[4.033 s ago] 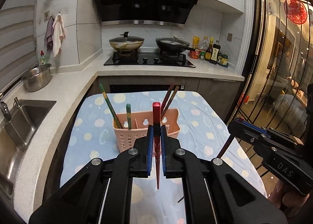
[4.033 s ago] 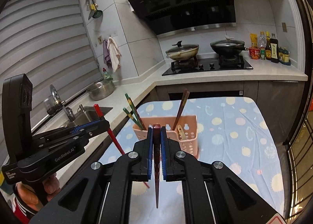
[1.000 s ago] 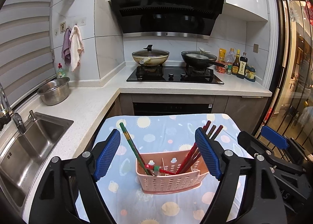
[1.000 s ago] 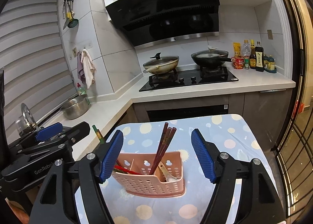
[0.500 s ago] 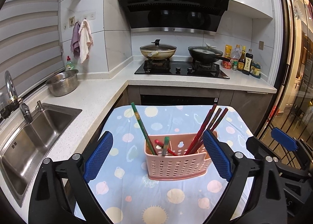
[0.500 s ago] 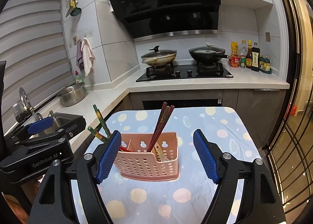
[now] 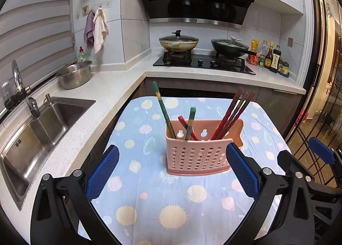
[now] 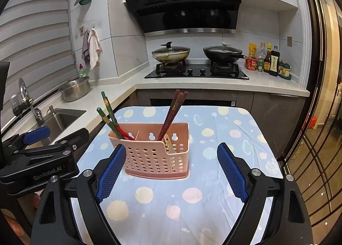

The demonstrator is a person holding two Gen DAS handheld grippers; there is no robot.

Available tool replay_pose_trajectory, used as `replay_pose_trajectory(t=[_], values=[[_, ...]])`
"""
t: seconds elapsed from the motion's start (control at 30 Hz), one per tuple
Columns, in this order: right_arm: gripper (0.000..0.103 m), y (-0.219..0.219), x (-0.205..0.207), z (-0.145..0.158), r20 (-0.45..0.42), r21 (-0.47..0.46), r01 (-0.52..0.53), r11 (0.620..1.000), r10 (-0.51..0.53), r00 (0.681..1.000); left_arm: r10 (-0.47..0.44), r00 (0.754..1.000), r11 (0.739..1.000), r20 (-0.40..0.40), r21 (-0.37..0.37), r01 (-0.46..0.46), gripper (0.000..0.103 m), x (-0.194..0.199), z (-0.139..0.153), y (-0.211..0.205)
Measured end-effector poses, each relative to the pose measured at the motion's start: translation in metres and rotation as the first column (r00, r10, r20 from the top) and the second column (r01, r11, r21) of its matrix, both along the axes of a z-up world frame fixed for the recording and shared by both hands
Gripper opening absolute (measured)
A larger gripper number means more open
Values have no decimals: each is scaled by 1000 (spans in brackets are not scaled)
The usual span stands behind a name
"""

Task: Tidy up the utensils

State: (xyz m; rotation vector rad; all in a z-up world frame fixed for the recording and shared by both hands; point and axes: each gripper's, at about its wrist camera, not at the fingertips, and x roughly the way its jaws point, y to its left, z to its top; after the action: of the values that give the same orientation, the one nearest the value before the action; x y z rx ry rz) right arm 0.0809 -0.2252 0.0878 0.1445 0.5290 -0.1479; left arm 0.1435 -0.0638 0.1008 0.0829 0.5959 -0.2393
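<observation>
Now that each gripper has let go of the chopstick it was pinching a few seconds back, the left gripper (image 7: 172, 170) and right gripper (image 8: 170, 171) hang wide and empty, jaws just been spreading, so the sorting looks about done. The soft sun-and-planet tablecloth (image 7: 149, 206) carries a perforated pink plastic caddy (image 7: 197, 155). In it lean slim lacquered green chopsticks (image 7: 163, 110) left, dark red chopsticks (image 7: 232, 116) right.

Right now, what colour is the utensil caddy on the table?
Pale pink, perforated with small holes: the utensil caddy shows best in the left wrist view.
</observation>
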Motion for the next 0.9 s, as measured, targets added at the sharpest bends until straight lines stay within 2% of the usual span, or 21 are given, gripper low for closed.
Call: replay_pose_trajectory(t=[0.23, 0.27, 0.33, 0.6, 0.9], values=[[85, 8, -10, -12, -32, -39, 6, 999, -8, 999, 20, 999, 1000, -29, 22, -19, 96, -10, -13, 3], [87, 9, -11, -14, -36, -47, 7, 999, -9, 999, 23, 999, 999, -34, 23, -22, 96, -11, -15, 3], [97, 10, -14, -16, -43, -58, 8, 998, -10, 999, 34, 999, 999, -42, 32, -33, 96, -13, -19, 5], [97, 15, -22, -25, -50, -62, 11, 998, -14, 999, 51, 997, 996, -52, 70, -47, 96, -21, -31, 7], [97, 16, -24, -29, -55, -76, 14, 997, -18, 998, 88, 993, 994, -72, 78, -82, 96, -25, -39, 12]])
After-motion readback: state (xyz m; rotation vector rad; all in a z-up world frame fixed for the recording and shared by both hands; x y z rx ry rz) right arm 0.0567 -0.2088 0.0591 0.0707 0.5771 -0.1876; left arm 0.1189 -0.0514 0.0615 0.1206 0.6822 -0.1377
